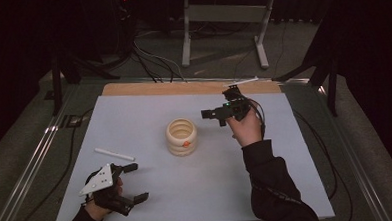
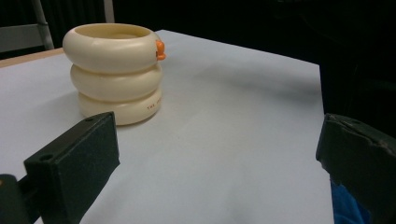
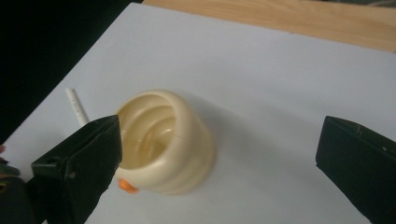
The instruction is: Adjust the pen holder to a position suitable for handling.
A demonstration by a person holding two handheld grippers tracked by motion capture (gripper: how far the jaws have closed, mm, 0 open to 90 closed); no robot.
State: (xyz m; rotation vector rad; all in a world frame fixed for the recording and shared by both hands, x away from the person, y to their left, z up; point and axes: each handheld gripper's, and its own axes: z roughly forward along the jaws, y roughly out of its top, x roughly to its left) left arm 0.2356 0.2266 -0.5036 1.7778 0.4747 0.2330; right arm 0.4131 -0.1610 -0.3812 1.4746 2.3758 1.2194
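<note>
A cream stack of three rings [image 1: 181, 136] with a small orange piece on its side stands upright in the middle of the pale mat [image 1: 134, 113]. My right gripper [image 1: 216, 103] hovers above and to the right of the stack, jaws wide open with nothing between them. Its own view looks down into the hollow stack [image 3: 163, 140] between the open jaws [image 3: 219, 149]. My left gripper [image 1: 137, 182] rests low at the mat's near left, open and empty. From the left gripper view [image 2: 219, 140] the stack [image 2: 114, 70] stands ahead and to the left.
A thin white stick [image 1: 115, 154] lies on the mat left of the stack, just beyond my left gripper, and appears past the stack in the right gripper view [image 3: 77, 106]. A wooden strip [image 1: 183, 87] borders the mat's far edge. Cables and a metal stand [image 1: 225, 19] lie beyond.
</note>
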